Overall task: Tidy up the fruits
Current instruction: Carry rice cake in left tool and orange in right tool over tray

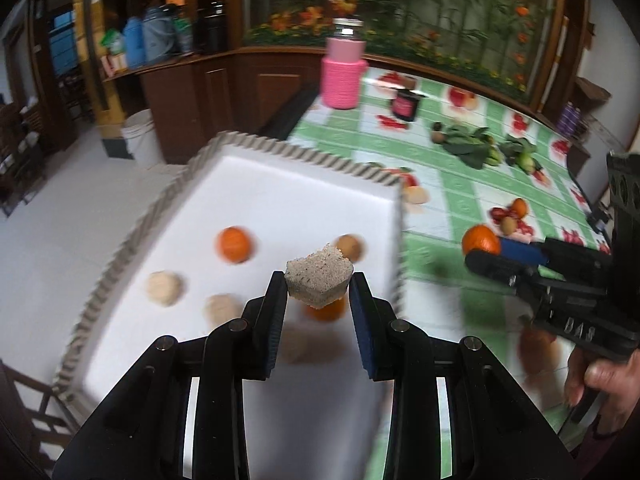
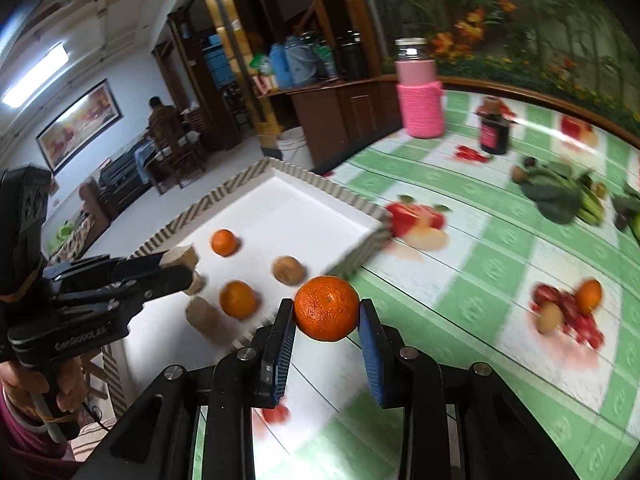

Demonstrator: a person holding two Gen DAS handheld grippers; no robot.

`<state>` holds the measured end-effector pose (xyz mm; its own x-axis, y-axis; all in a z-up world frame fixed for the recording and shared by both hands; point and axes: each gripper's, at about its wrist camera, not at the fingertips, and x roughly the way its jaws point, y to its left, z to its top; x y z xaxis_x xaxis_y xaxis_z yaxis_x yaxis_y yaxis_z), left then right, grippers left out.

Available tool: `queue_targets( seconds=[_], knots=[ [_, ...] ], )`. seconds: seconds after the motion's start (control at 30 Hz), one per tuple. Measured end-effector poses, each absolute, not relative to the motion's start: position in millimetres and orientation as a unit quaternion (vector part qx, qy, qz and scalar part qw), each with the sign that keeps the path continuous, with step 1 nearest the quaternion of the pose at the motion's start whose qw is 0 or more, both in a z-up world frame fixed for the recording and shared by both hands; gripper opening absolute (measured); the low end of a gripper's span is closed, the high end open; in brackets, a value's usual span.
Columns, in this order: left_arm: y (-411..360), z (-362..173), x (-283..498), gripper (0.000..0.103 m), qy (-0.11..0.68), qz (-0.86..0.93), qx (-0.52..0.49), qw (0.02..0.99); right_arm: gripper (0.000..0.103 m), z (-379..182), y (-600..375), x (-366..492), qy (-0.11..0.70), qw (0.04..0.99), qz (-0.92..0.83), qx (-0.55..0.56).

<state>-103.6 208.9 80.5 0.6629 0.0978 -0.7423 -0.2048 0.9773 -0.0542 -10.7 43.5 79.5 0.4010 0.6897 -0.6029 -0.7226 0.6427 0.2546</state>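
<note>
From your left wrist camera, your left gripper (image 1: 319, 286) is clamped on a pale, grainy cake-like block (image 1: 319, 281), both pads pressed to its sides. It hangs over the white tray (image 1: 280, 200) with the striped rim. Beyond the fingertips and to the left lie an orange (image 1: 235, 244), two pale round fruits (image 1: 165, 288), and just past the block a brown fruit (image 1: 349, 247); another orange (image 1: 326, 309) shows directly under the block. Off to the right, your right gripper (image 1: 486, 252) carries a mandarin (image 1: 480, 239) above the green checked tablecloth (image 1: 440, 208).

From your right wrist camera, your right gripper (image 2: 327, 310) is closed on that mandarin (image 2: 327, 308), pads touching both sides, over the tablecloth (image 2: 460, 240) just beside the tray's (image 2: 280, 208) near corner. Ahead and left in the tray sit two oranges (image 2: 238, 299) and a brown fruit (image 2: 287, 270). Further left, your left gripper (image 2: 182, 266) holds the pale block (image 2: 182, 255) over the tray. Far ahead stands a pink bottle (image 2: 420, 96).
</note>
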Motion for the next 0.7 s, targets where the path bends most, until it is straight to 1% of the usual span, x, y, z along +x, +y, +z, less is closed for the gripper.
queue_targets(
  seconds=[0.27, 0.7],
  knots=[
    [247.3, 66.7, -135.8, 0.031, 0.416, 0.115, -0.081, 0.898, 0.031, 78.2, 104.9, -4.7, 0.356, 0.813, 0.457, -0.055],
    [258.7, 36.8, -139.0, 0.031, 0.442, 0.122, -0.101, 0.883, 0.031, 58.4, 179.9, 15.3, 0.383, 0.787, 0.471, -0.105]
  ],
)
